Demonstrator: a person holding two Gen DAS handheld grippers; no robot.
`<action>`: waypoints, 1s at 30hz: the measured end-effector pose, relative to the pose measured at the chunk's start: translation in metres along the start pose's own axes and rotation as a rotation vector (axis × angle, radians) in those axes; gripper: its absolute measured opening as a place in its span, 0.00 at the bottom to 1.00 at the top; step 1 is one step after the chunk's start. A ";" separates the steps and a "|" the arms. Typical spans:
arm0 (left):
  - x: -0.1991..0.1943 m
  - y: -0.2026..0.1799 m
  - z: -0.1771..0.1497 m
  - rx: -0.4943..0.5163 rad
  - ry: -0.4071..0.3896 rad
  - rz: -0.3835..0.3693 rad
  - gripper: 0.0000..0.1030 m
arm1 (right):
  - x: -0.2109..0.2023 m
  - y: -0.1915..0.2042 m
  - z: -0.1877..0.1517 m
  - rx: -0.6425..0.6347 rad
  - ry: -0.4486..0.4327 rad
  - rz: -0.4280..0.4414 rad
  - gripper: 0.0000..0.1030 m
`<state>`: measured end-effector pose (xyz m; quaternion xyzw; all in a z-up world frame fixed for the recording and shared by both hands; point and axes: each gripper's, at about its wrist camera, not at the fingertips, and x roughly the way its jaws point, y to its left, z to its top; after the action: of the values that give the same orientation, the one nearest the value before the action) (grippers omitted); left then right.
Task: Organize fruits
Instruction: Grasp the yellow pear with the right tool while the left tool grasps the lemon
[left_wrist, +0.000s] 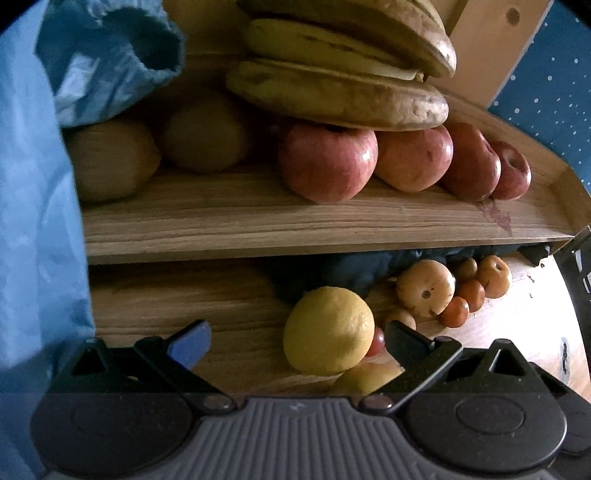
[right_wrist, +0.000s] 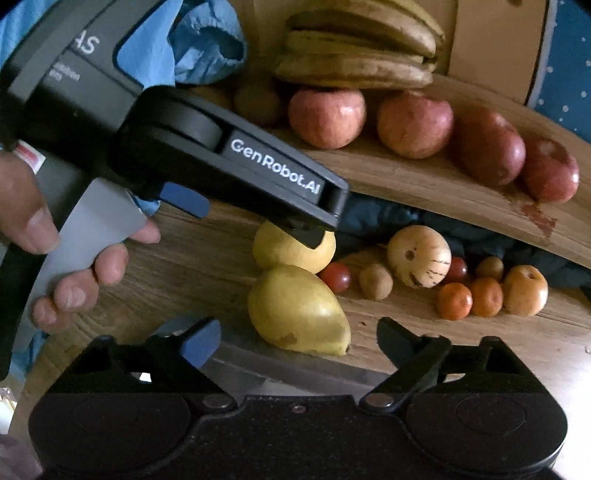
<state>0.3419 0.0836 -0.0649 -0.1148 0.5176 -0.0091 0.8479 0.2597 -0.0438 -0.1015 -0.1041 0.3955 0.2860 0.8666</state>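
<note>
My left gripper (left_wrist: 295, 343) is open low over the wooden table, and a round yellow citrus (left_wrist: 328, 330) lies between its fingers with neither pad pressing on it. The right wrist view shows this left gripper (right_wrist: 251, 218), held by a hand (right_wrist: 74, 273), with its black fingertip over the same citrus (right_wrist: 280, 251). My right gripper (right_wrist: 299, 341) is also open. A yellow mango-shaped fruit (right_wrist: 295, 310) lies just ahead between its fingers, untouched. On a raised wooden shelf (left_wrist: 295, 221) sit red apples (left_wrist: 328, 162), bananas (left_wrist: 332, 92) and brownish round fruits (left_wrist: 110, 158).
Small oranges (right_wrist: 454, 301), a pale striped fruit (right_wrist: 419, 256), a red cherry-sized fruit (right_wrist: 334, 277) and a kiwi (right_wrist: 376, 281) lie on the table to the right. A blue plastic bag (left_wrist: 37, 184) hangs at left. Dark cloth (right_wrist: 388, 218) sits under the shelf. A grey metal rim (right_wrist: 280, 365) lies below the mango-shaped fruit.
</note>
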 end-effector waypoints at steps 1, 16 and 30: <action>0.002 0.000 0.001 0.000 0.005 -0.004 0.99 | 0.002 0.000 0.001 0.002 0.002 0.002 0.86; 0.029 0.004 0.005 -0.015 0.098 -0.056 0.89 | 0.025 -0.006 0.012 0.014 0.018 0.050 0.78; 0.030 0.007 0.004 -0.026 0.068 -0.100 0.75 | 0.029 -0.008 0.012 0.009 0.007 0.048 0.69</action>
<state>0.3581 0.0869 -0.0905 -0.1513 0.5396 -0.0487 0.8268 0.2872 -0.0334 -0.1159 -0.0917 0.4021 0.3046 0.8586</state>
